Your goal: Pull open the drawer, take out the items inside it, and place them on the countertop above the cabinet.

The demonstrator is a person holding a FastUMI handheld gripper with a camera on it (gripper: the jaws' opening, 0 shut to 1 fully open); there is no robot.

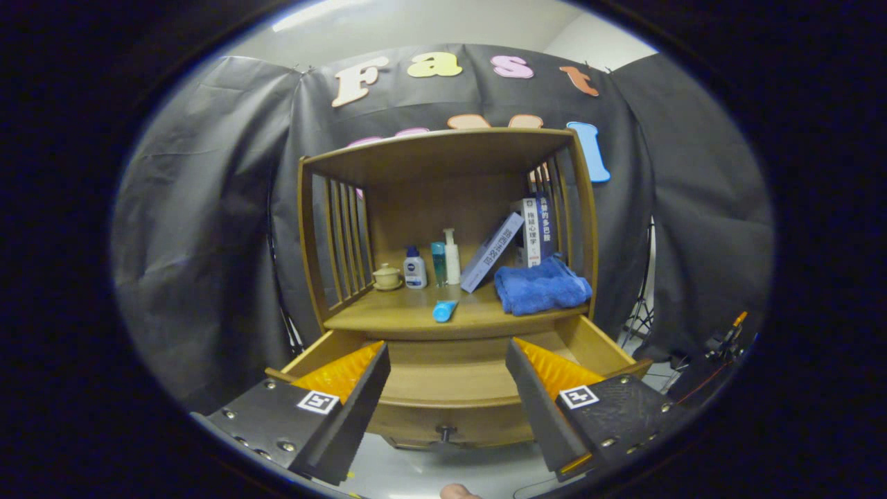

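With tongs (447, 388) spread, wood drawer (450, 378) w/ knob hangs open.

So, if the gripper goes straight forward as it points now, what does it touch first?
Probably the open drawer, which lies between and just ahead of the open gripper. Depth is unclear.

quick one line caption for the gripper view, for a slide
Open gripper poised over the pulled-out drawer, with blue towel and blue tube on the countertop.
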